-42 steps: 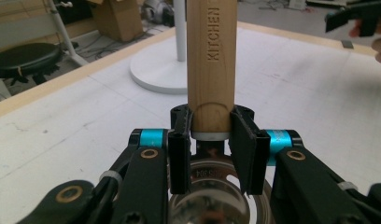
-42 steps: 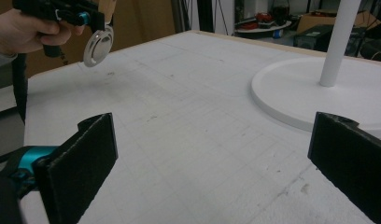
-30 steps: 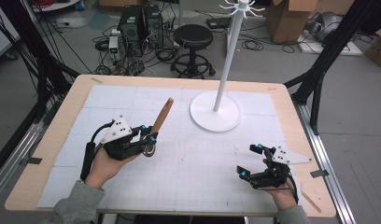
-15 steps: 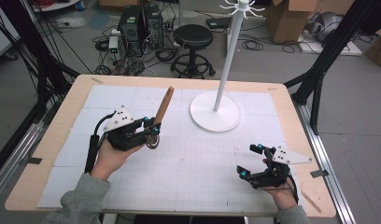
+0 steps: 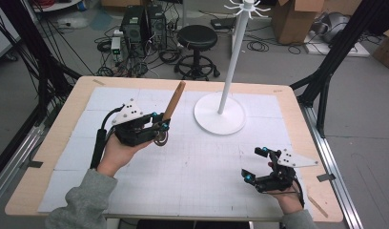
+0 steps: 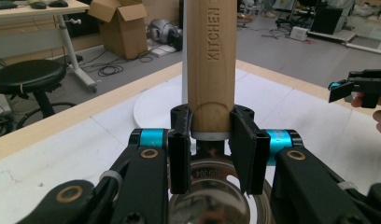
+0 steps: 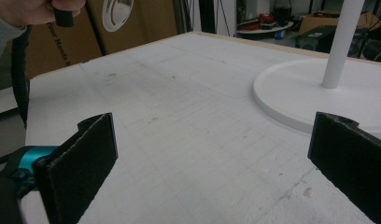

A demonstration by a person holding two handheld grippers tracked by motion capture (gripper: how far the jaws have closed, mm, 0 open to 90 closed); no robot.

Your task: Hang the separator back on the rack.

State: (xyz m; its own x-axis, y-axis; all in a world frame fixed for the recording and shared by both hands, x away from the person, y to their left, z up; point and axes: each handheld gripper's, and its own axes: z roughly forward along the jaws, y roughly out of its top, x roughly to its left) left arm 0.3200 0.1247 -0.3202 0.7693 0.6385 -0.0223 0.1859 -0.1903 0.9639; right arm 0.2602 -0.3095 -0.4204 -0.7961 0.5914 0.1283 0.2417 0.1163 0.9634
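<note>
Table [image 5: 64,143]: wood rim with a white gridded mat; everything below is placed relative to the stand.

Stand [image 5: 220,113]: white round base on the far middle of the table, with a thin white pole rising to a ring of hooks at the top.

Left gripper [image 5: 159,126]: just left of the stand's base, lifted off the mat in the person's left hand. Its jaws are clamped narrow on the utensil, at the joint where wood meets metal.

Right gripper [image 5: 253,164]: near and to the right of the stand, well apart from it, low over the mat. Its jaws stand wide with nothing between them; in the right gripper view the base lies ahead of the right-hand jaw.

Utensil [image 6: 210,60]: wooden handle stamped "KITCHEN", with a steel part below the jaws whose shape I cannot make out.

Long axis: the handle runs up and away from the left gripper, tilted toward the stand; its far tip is the end nearest the pole, but clear of it.

Nearer hand: the left, which already holds the utensil and sits beside the base.

Judged next move: the utensil probably goes to the stand's hooks, which stand well above the handle tip, so the travel is mostly upward and a little right.
</note>
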